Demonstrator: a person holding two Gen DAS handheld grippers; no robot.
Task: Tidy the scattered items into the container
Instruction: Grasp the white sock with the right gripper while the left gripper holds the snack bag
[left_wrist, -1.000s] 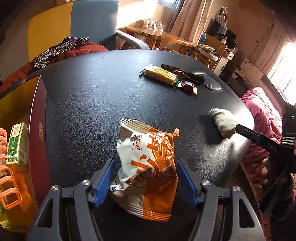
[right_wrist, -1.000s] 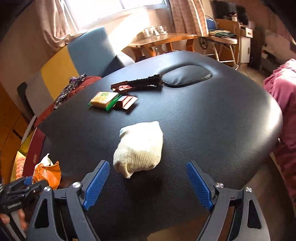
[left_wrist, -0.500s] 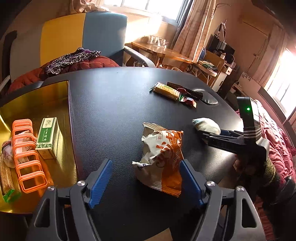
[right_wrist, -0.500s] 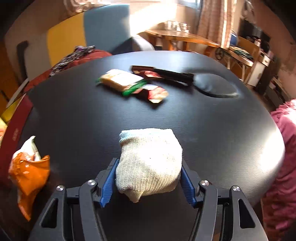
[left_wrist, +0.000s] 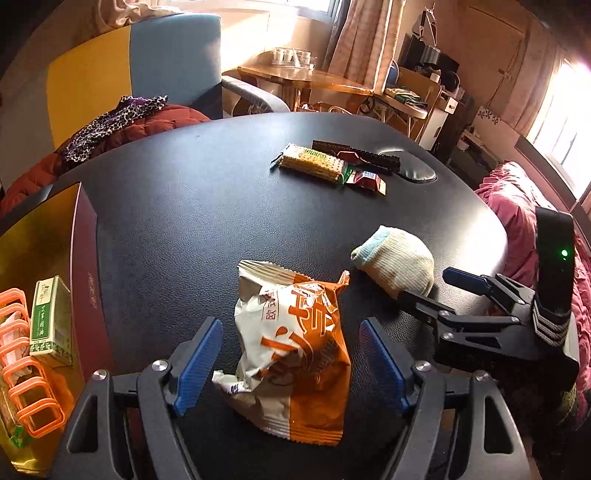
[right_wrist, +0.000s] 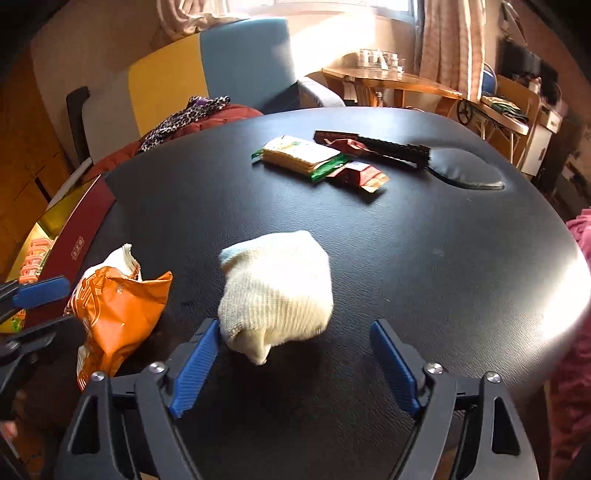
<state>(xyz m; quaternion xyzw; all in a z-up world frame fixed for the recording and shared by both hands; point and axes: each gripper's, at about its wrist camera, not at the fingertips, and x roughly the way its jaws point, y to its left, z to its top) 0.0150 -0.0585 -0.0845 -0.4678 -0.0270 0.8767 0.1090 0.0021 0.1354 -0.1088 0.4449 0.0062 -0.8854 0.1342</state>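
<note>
An orange and white snack bag (left_wrist: 295, 332) lies crumpled on the black table (left_wrist: 184, 221). My left gripper (left_wrist: 291, 365) stands open around it, with a gap at each pad. A rolled cream sock (right_wrist: 275, 291) lies just right of the bag (right_wrist: 118, 314). My right gripper (right_wrist: 295, 369) straddles the sock with its jaws opening. The left pad brushes the sock and the right pad is clear of it. At the table's left edge stands the red-walled container (left_wrist: 85, 258) with a gold inside.
Inside the container are a green and white carton (left_wrist: 50, 325) and an orange plastic rack (left_wrist: 26, 369). A cracker pack (left_wrist: 310, 162), a red wrapper (left_wrist: 365, 179) and a dark bar (left_wrist: 354, 155) lie at the far side. Pink bedding (left_wrist: 517, 206) borders the right edge.
The right gripper closed in on the sock, and its jaws now stand wider apart again. The sock has shifted left toward the bag. The left gripper stays open around the bag.
</note>
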